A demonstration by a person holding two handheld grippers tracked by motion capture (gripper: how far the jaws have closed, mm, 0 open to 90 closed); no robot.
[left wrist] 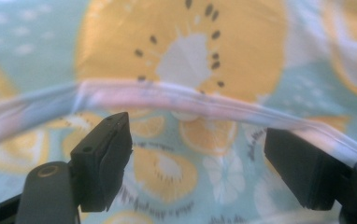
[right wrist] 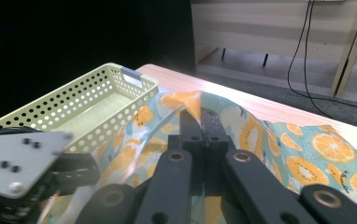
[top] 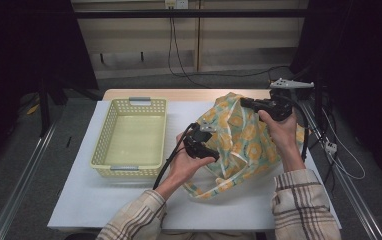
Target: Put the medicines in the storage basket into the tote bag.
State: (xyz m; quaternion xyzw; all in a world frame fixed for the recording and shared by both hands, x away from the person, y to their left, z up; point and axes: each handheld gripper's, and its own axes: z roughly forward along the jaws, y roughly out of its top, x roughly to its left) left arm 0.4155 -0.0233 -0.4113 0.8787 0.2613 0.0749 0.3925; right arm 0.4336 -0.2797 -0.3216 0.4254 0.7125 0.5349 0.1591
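Note:
A cloth bag (top: 239,135) printed with orange and kiwi slices on pale blue lies crumpled right of the table's middle. My right gripper (top: 244,102) is shut on the bag's upper rim and holds it up; in the right gripper view its jaws (right wrist: 200,114) are pressed together on the fabric (right wrist: 307,154). My left gripper (top: 211,150) is at the bag's left side with its jaws open. In the left gripper view the jaws (left wrist: 197,135) stand wide apart, and a pale hem band (left wrist: 176,95) of the bag (left wrist: 186,51) runs just past their tips, untouched.
A pale yellow perforated basket (top: 104,135) stands empty at the left on the white table cover (top: 104,200); its rim (right wrist: 97,93) is close to the bag. A grey plate on a stand (top: 291,84) sits at the table's far right corner. Cables hang behind.

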